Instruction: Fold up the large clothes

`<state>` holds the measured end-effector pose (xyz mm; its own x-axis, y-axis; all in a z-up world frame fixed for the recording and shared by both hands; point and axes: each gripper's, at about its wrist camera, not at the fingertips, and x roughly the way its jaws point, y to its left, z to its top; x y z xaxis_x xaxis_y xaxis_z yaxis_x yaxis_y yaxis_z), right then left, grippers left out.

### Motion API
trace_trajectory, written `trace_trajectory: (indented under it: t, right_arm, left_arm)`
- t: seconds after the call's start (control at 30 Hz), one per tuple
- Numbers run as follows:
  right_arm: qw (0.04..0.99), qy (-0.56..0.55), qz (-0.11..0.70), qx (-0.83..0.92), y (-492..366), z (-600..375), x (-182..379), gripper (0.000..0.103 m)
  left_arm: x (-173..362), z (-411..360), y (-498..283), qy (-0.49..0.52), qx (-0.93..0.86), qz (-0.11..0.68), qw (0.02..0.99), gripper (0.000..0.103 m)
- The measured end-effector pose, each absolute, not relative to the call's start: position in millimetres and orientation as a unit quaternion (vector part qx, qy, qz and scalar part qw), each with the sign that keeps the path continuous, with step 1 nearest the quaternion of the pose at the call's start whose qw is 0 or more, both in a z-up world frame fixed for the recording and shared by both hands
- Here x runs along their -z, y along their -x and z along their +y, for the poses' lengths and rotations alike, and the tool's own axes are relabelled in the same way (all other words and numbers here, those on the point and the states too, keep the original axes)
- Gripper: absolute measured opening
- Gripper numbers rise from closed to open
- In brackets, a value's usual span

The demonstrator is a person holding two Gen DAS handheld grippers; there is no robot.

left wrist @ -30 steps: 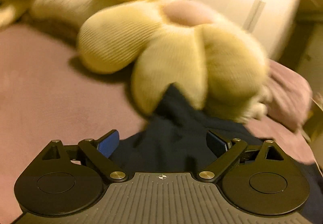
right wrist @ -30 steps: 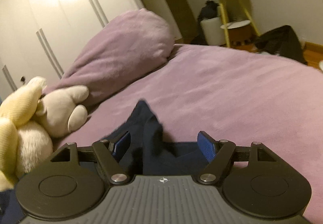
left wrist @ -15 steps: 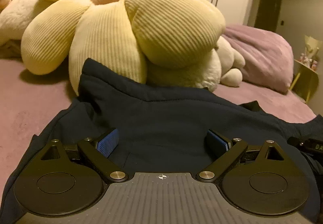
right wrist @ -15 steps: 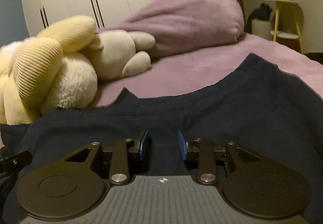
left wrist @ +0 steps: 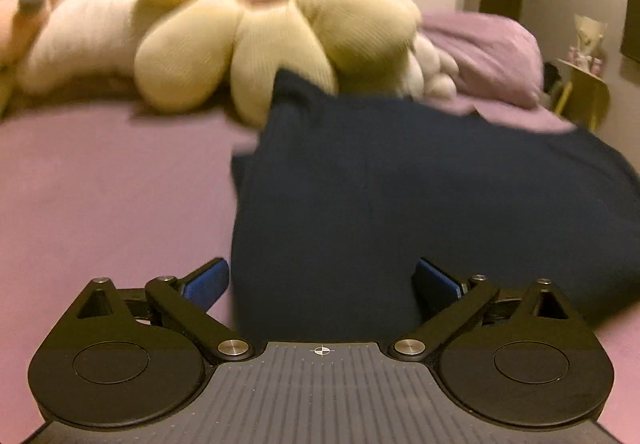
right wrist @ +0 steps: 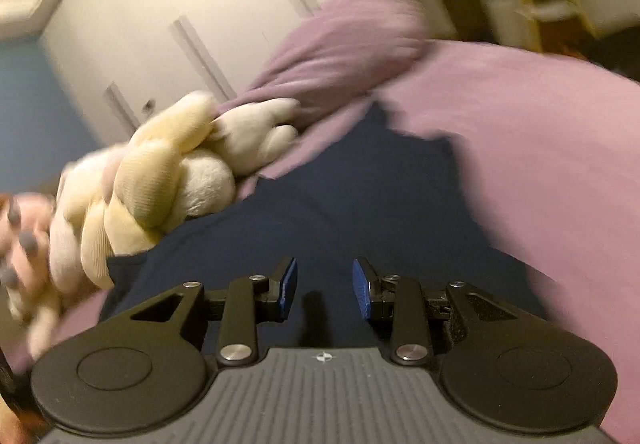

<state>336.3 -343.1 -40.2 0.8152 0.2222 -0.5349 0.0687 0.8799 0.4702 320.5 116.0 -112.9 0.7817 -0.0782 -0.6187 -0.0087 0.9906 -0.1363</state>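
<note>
Now hovering over the navy garment (left wrist: 420,203), left gripper (left wrist: 322,284) spread wide, blue pads (left wrist: 208,282) well apart and gripping nothing. Sitting dead ahead of that tool, dark cloth bunched in layers on the purple bedspread (left wrist: 100,203), far corner brushing the yellow flower cushion (left wrist: 280,43) further forward. Looking blurred in both views, so fine creases impossible to read.

Right gripper (right wrist: 324,290) partly spread too, pads (right wrist: 289,288) apart with fabric lying beneath the gap but not pinched. Tilting hard in that view, cream plush rabbit (right wrist: 240,139) off to forward-left, purple pillow (right wrist: 352,31) further ahead.

Judging the step: lining up fresh grips for the next fold. Doing it well probably means dropping each tool onto an outer edge, biting every layer of the hem, not just the top one. Worth matching heights before lifting, keeping the span taut between tools. Risking a snag against the cushion if carried too far forward.
</note>
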Motion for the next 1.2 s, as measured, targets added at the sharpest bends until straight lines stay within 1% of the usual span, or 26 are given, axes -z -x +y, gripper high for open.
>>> trace_trajectory:
  t: [0.03,0.07,0.1,0.13,0.17,0.27,0.33,0.37,0.4,0.43,0.47,0.5,0.53,0.6,0.63,0.67,0.7,0.77,0.9,1.0,1.07,1.1,1.13,1.2]
  right_arm:
    - [0.915,-0.262,0.307,-0.018,-313,-360,34,0.038]
    - [0.905,-0.291,0.309,-0.004,-294,-375,32,0.047]
    - [0.891,-0.319,0.321,0.014,-280,-388,35,0.065]
    - [0.878,-0.340,0.335,0.029,-271,-397,40,0.067]
    - [0.869,-0.358,0.340,0.035,-266,-404,46,0.064]
    - [0.838,-0.441,0.321,0.030,-267,-419,59,0.065]
    - [0.819,-0.479,0.317,0.021,-282,-422,67,0.065]
    - [0.807,-0.496,0.320,0.019,-293,-422,73,0.063]
    - [0.800,-0.506,0.321,0.023,-303,-419,77,0.061]
    - [0.794,-0.516,0.319,0.022,-314,-418,80,0.061]
    - [0.788,-0.524,0.324,0.024,-326,-416,84,0.060]
    - [0.783,-0.527,0.329,0.031,-335,-414,87,0.053]
    - [0.780,-0.530,0.331,0.038,-343,-411,90,0.051]
    - [0.773,-0.540,0.329,0.044,-353,-408,94,0.037]
    - [0.770,-0.543,0.332,0.046,-356,-407,93,0.035]
    - [0.771,-0.539,0.335,0.049,-357,-406,90,0.029]
    - [0.780,-0.527,0.336,0.045,-355,-404,83,0.025]
    - [0.802,-0.493,0.334,0.039,-349,-398,67,0.021]
    - [0.809,-0.486,0.330,0.019,-329,-396,43,0.020]
    - [0.805,-0.485,0.340,0.007,-295,-402,31,0.020]
    - [0.799,-0.488,0.351,-0.001,-259,-407,27,0.020]
    - [0.797,-0.489,0.355,-0.004,-236,-410,26,0.020]
    - [0.795,-0.487,0.362,-0.004,-214,-412,26,0.021]
    - [0.796,-0.471,0.381,0.002,-173,-412,28,0.023]
  left_arm:
    - [113,121,-311,0.097,0.034,0.344,0.933,0.102]
    - [114,124,-303,0.134,0.044,0.354,0.925,0.102]
    - [113,127,-297,0.168,0.043,0.354,0.919,0.102]
    - [113,129,-297,0.191,0.040,0.351,0.916,0.102]
    - [113,133,-301,0.215,0.036,0.350,0.911,0.102]
    - [124,154,-326,0.336,0.015,0.356,0.872,0.102]
    - [131,164,-341,0.396,-0.008,0.355,0.847,0.102]
    - [133,166,-348,0.409,-0.013,0.355,0.841,0.102]
    - [134,166,-355,0.410,-0.016,0.359,0.838,0.097]
    - [136,166,-362,0.408,-0.027,0.366,0.836,0.085]
    - [137,166,-365,0.408,-0.035,0.370,0.834,0.081]
    - [138,168,-367,0.416,-0.034,0.371,0.829,0.073]
    - [138,169,-368,0.426,-0.030,0.371,0.825,0.062]
    - [132,172,-364,0.436,-0.018,0.367,0.821,0.048]
    - [125,174,-361,0.438,-0.011,0.360,0.824,0.045]
    - [119,174,-357,0.436,-0.005,0.354,0.827,0.043]
    - [112,175,-353,0.432,0.004,0.348,0.832,0.042]
    - [95,175,-341,0.423,0.017,0.340,0.840,0.040]
    - [64,180,-297,0.400,0.053,0.334,0.852,0.039]
    - [50,182,-240,0.368,0.074,0.351,0.858,0.040]
    - [54,186,-196,0.363,0.072,0.372,0.851,0.042]
    - [59,187,-178,0.358,0.066,0.386,0.848,0.045]
    - [64,187,-167,0.348,0.057,0.400,0.846,0.052]
    - [76,189,-151,0.316,0.005,0.430,0.846,0.055]
